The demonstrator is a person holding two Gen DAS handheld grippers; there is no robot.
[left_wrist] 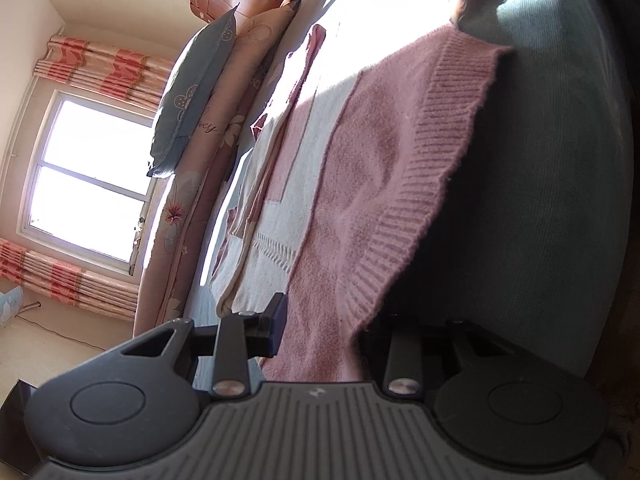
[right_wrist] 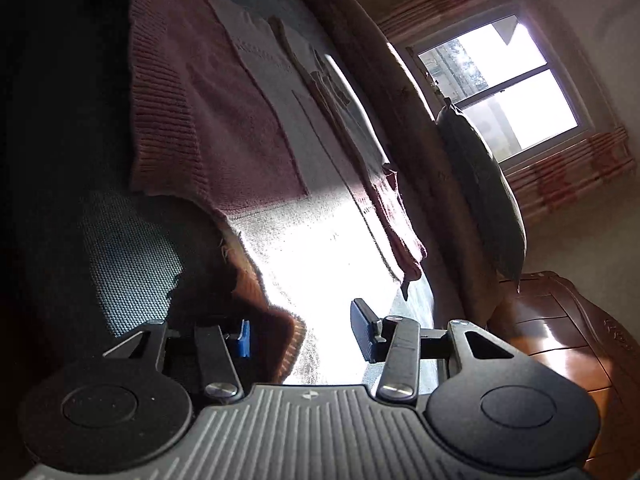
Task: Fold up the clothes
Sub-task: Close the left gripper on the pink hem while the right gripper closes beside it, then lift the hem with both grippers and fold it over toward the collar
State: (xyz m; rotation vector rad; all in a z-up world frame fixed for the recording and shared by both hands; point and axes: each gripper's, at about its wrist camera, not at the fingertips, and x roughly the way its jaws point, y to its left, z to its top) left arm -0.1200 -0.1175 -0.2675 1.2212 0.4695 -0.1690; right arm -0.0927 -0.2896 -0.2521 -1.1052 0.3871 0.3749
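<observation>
A pink and white knit sweater (left_wrist: 360,160) lies spread on the grey-green bedcover (left_wrist: 552,208). My left gripper (left_wrist: 324,332) is shut on its pink ribbed hem: the cloth fills the gap beside the one finger (left_wrist: 272,326) that shows, and the other finger is lost in shadow under the hem. In the right wrist view the same sweater (right_wrist: 224,120) stretches away. My right gripper (right_wrist: 300,336) is open around the sweater's near corner. That corner lies against the blue pad (right_wrist: 243,338), with a gap left before the dark finger (right_wrist: 362,332).
A grey-blue pillow (left_wrist: 192,92) and a floral quilt (left_wrist: 208,200) run along the far side of the bed. A wooden headboard (right_wrist: 560,340) stands at one end. A bright window (right_wrist: 500,88) with striped curtains is behind; sunlight washes out part of the sweater.
</observation>
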